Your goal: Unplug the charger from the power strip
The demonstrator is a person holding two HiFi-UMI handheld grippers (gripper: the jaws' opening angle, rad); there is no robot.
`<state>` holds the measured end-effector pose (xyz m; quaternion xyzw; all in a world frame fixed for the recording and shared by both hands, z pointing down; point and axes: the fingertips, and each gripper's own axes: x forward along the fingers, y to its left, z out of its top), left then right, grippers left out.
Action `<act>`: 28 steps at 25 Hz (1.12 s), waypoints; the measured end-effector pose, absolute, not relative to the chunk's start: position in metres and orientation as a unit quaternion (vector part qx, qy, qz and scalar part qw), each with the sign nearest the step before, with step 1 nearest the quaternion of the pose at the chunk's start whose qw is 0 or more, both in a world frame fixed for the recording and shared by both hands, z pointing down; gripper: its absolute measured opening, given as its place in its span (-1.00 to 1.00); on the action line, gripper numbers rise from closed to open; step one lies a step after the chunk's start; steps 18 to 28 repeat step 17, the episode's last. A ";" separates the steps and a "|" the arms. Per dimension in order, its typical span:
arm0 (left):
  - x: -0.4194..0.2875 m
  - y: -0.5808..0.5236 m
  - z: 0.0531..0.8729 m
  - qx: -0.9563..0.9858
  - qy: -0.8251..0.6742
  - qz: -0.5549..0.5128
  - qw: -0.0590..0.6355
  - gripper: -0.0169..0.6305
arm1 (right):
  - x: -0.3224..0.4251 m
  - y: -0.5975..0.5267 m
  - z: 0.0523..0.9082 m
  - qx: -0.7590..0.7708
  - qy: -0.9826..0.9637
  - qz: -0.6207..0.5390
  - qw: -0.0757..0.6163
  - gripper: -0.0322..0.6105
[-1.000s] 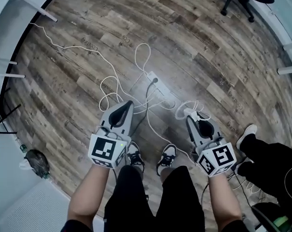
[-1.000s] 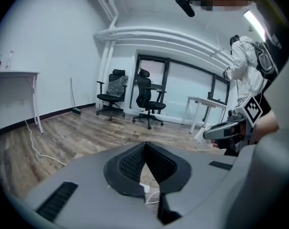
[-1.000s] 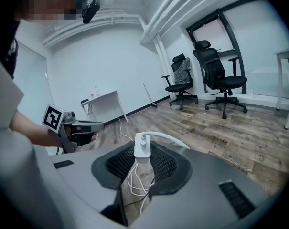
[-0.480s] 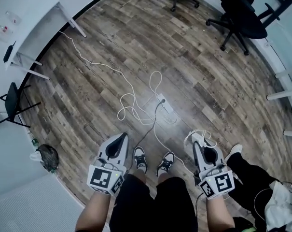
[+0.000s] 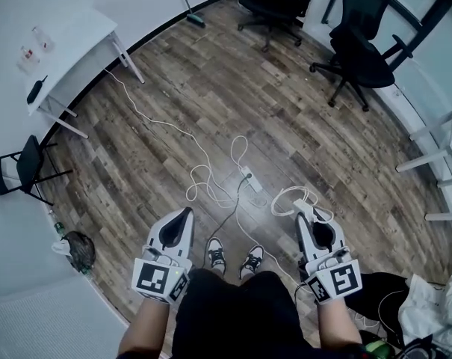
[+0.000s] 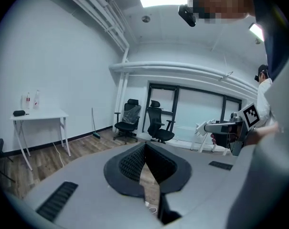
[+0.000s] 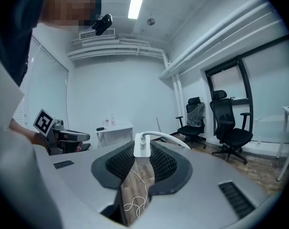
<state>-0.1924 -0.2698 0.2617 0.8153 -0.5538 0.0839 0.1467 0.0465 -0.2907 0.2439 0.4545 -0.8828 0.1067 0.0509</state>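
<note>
From where I stood the charger (image 7: 143, 147) was already out of the power strip (image 5: 248, 178); it sat pinched between the tips of the right gripper (image 5: 301, 217), held up at about waist level, with its white cable (image 5: 289, 196) looping off it toward eleven o'clock. The strip lay on the wooden floor (image 5: 300, 118) at roughly twelve o'clock from the person's shoes (image 5: 217, 253), well below both tools, and a dark lead (image 5: 230, 210) was plugged into its near end. The left gripper (image 5: 187, 212), at about seven o'clock from the strip, had its jaws pressed together on nothing.

The pull looked done, so I judged the step in hand to be carrying the charger clear. To do that well the pinch needed to stay firm on the small smooth block, which could easily twist out. The trailing cable wanted watching: more white cord (image 5: 203, 185) lay tangled at nine o'clock of the strip, and a snag there might drag the strip or catch a foot. A slow move with slack in the cable seemed safest
</note>
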 end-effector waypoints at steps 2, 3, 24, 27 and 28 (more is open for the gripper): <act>-0.197 -0.269 0.244 0.818 -0.552 0.075 0.143 -0.88 | 0.042 -0.289 0.224 0.455 -0.884 0.098 0.049 -0.57; -0.200 -0.269 0.236 0.819 -0.551 0.071 0.141 -0.88 | 0.039 -0.288 0.215 0.454 -0.885 0.093 0.048 -0.57; -0.179 -0.272 0.196 0.844 -0.522 0.055 0.109 -0.88 | 0.033 -0.278 0.178 0.455 -0.887 0.065 0.044 -0.57; -0.179 -0.272 0.196 0.844 -0.522 0.055 0.109 -0.88 | 0.033 -0.278 0.178 0.455 -0.887 0.065 0.044 -0.57; -0.179 -0.272 0.196 0.844 -0.522 0.055 0.109 -0.88 | 0.033 -0.278 0.178 0.455 -0.887 0.065 0.044 -0.57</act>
